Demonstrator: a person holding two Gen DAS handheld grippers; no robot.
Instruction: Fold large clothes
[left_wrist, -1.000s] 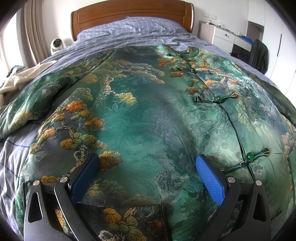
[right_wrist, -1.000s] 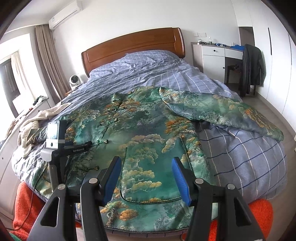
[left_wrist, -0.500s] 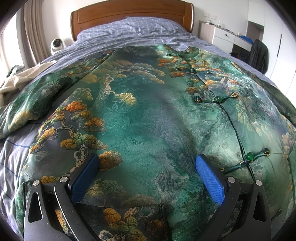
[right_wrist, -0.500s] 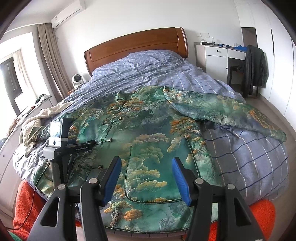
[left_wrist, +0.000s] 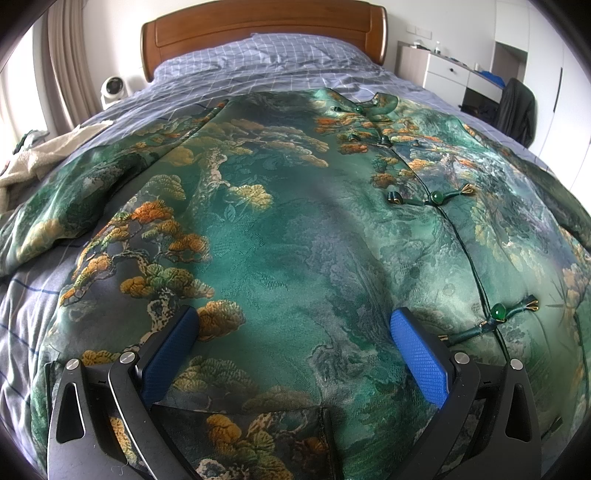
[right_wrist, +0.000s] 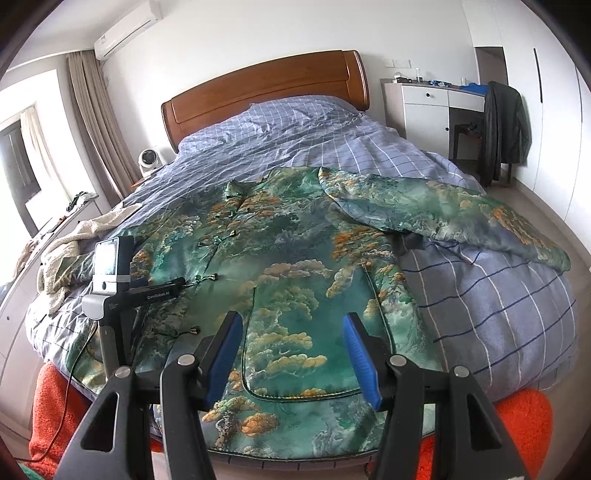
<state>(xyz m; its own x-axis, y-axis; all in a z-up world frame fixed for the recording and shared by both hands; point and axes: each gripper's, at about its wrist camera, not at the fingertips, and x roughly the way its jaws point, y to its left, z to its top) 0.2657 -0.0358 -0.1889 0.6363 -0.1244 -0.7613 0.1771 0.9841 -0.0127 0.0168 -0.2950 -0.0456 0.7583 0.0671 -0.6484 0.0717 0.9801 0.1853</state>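
A checked blue duvet (right_wrist: 498, 306) covers the bed; on it, spread flat, lies the glossy green brocade jacket (left_wrist: 295, 240) — knot buttons fastened. Left gripper (left_wrist: 295, 332) and right gripper (right_wrist: 293, 343) hover open — holding nothing.

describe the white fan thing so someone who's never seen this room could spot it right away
Start at the wooden headboard of the bed. Just off its end on the curtain side, beside the checked duvet, sits a small fan. It is the only round white object there, with a dark circular face pointing into the room.
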